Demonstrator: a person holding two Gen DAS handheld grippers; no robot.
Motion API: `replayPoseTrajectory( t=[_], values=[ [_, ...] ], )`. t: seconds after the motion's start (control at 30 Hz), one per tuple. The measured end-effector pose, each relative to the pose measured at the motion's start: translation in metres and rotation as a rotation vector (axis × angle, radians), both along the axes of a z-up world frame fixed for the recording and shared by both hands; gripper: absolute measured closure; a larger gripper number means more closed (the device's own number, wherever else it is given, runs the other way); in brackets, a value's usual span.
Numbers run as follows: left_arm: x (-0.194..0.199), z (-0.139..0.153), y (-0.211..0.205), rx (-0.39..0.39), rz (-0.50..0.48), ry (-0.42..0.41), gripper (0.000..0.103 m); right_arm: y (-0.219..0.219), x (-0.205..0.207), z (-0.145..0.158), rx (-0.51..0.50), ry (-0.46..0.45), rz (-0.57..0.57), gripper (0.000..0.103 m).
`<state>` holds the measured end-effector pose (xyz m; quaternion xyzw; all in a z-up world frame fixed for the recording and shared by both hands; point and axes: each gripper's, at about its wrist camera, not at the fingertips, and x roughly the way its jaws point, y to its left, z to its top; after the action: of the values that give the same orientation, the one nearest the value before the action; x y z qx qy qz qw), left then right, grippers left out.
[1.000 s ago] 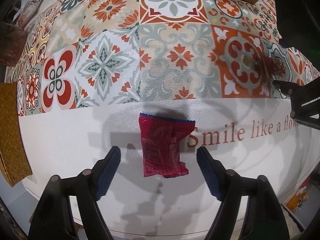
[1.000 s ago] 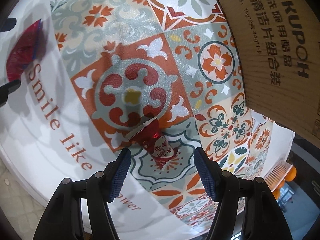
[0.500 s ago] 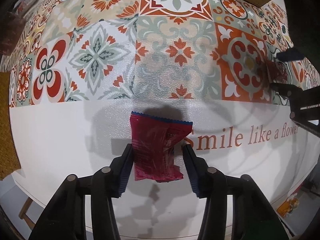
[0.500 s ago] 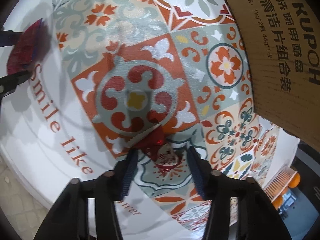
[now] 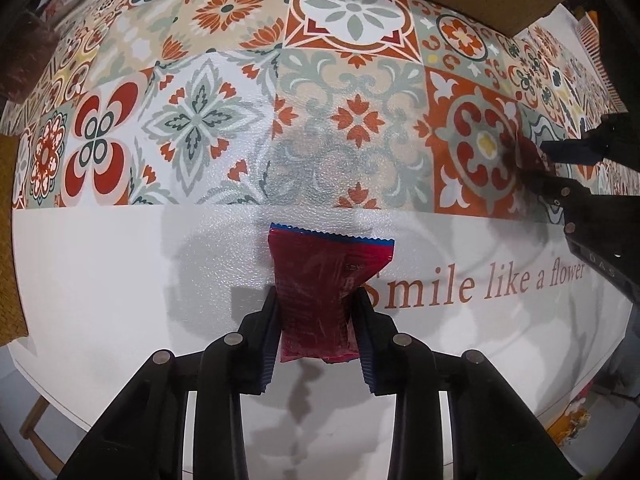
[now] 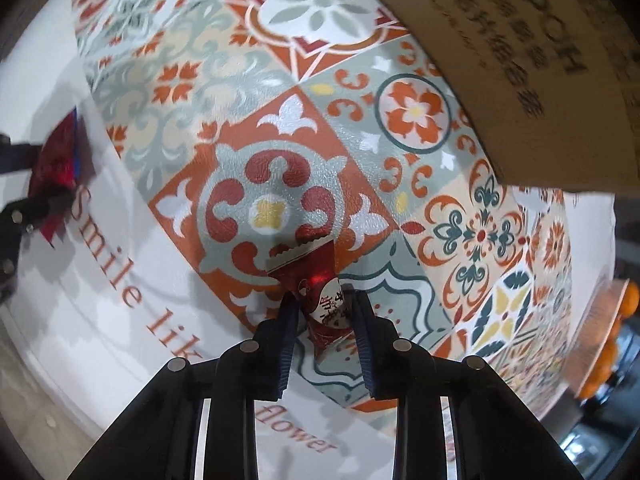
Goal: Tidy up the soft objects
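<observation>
Crimson packet (image 5: pixel 320 292) pinched in left gripper (image 5: pixel 316 320); right gripper (image 6: pixel 325 312) pinches red sachet (image 6: pixel 320 296) beside "Smile like a flower" lettering (image 5: pixel 476 284).

1. Crimson packet (image 5: pixel 320 288), pinched between the left tongs (image 5: pixel 316 334): glossy, crinkled plastic film.
2. Red sachet (image 6: pixel 320 300), pinched between the right tongs (image 6: pixel 324 334): shiny foil-like wrapper.
3. Table (image 5: pixel 120 280) under both tongs: pebbled, faintly sheened vinyl covering.
4. Box (image 6: pixel 540 60) beyond the right tongs: matt cardboard.

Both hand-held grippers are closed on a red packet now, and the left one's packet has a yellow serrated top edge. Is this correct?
Not quite. In the left wrist view the packet in the left hand-held gripper has a blue serrated top edge, not yellow. The right hand-held gripper is closed on its own red packet.
</observation>
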<state>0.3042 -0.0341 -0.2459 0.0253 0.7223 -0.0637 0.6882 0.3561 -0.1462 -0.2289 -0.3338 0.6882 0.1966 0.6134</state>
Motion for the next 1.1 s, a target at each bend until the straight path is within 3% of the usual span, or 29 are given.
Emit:
replayPoseTrajectory(
  t=[0.63,0.83,1.1],
  values=[
    [0.002,0.066,-0.033,-0.044,-0.018,-0.145,0.070,-0.063,-0.013,0.047,0.205,-0.155,-0.257,0.074],
    [0.011,0.094,-0.041,-0.059,-0.021,-0.225,0.070,-0.083,-0.019,0.075,0.280,-0.234,-0.335,0.074],
    [0.010,0.122,-0.036,-0.061,-0.040,-0.355,0.070,-0.070,-0.015,0.092,0.371,-0.312,-0.426,0.074]
  ],
)
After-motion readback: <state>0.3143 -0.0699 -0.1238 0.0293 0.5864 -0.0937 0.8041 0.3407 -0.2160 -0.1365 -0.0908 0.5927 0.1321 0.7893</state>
